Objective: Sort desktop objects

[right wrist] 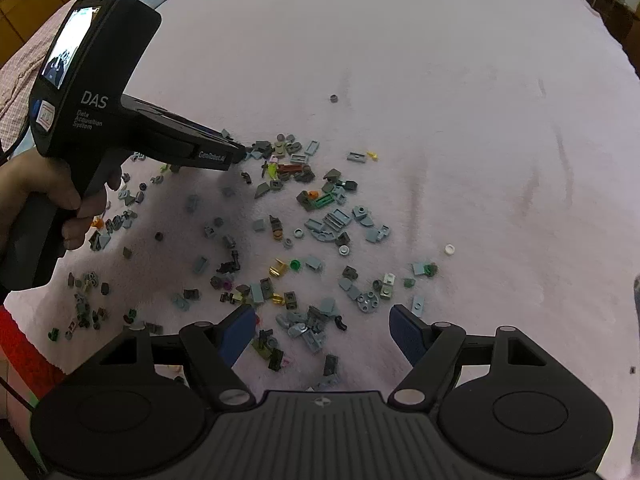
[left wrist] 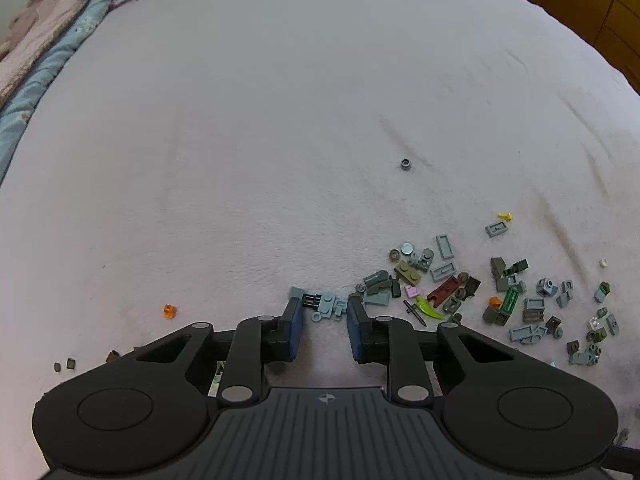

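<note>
**A:** Your left gripper (left wrist: 324,306) has its jaws narrowly parted, holding nothing, with a cluster of grey plates joined by a black pin piece (left wrist: 325,305) lying right at the fingertips. Is that the pick?

**B:** I'd judge so. Before you close, lower until both pads straddle it, and centre it: it sits at the very tip, so a shallow bite may flick it away on the soft cloth.

**A:** And your right gripper (right wrist: 322,322)?

**B:** Jaws spread wide, empty, hovering over the near edge of the scattered small building bricks (right wrist: 280,232). Keep it clear so you don't nudge loose pieces.

**A:** Where do sorted ones go?

**B:** Probably the open left side; an orange stud (left wrist: 170,311) lies there alone, and a grey round piece (left wrist: 406,164) sits far off by itself.

**A:** The surface?

**B:** A pale pink fleecy blanket (left wrist: 280,120), faintly creased, so tiny parts may sink in. Wooden cabinets (left wrist: 580,0) stand at the far right, bedding (left wrist: 48,40) at the far left.
</note>
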A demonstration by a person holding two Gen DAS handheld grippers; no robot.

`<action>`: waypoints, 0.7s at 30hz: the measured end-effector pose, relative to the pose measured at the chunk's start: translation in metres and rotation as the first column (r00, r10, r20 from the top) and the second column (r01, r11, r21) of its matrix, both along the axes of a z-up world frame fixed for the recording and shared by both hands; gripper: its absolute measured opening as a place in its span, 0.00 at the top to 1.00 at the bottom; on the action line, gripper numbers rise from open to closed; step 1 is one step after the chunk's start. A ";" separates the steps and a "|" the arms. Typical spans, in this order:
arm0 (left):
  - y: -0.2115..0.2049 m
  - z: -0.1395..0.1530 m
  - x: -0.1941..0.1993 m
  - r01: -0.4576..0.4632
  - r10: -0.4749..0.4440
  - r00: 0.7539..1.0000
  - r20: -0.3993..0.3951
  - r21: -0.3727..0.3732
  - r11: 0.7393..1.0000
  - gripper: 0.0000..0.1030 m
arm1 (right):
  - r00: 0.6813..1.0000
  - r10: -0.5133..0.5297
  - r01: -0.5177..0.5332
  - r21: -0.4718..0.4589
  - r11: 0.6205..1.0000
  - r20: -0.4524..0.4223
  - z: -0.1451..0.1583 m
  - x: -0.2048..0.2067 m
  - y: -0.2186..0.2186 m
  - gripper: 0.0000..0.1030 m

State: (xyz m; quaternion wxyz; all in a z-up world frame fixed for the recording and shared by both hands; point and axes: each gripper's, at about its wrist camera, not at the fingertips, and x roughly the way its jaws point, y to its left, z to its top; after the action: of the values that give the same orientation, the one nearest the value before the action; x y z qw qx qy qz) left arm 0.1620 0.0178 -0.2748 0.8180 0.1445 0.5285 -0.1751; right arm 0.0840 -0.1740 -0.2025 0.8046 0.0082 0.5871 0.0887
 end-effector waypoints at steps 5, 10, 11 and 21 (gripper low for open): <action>-0.001 0.008 -0.008 -0.026 0.026 1.000 0.011 -0.019 0.999 0.76 | 1.000 0.026 -0.026 -0.001 1.000 0.018 -0.003 0.012 0.004 0.27; 0.002 0.025 -0.018 -0.074 0.075 0.997 0.022 -0.058 0.996 0.76 | 0.997 0.048 -0.048 -0.002 0.999 0.063 -0.009 0.034 0.005 0.27; 0.003 0.028 -0.021 -0.085 0.087 0.996 0.022 -0.067 0.994 0.76 | 0.996 0.051 -0.051 -0.002 0.999 0.071 -0.011 0.038 0.005 0.27; 0.014 0.061 -0.026 -0.144 0.146 0.989 0.011 -0.114 0.983 0.76 | 0.949 0.296 -0.287 -0.095 0.953 0.109 -0.044 0.079 0.027 0.33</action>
State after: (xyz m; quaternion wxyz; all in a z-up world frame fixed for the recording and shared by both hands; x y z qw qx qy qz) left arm 0.1361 0.0319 -0.2136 0.8405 0.0610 0.5190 -0.1433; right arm 0.1632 -0.1472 -0.2463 0.8168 -0.1155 0.5346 0.1839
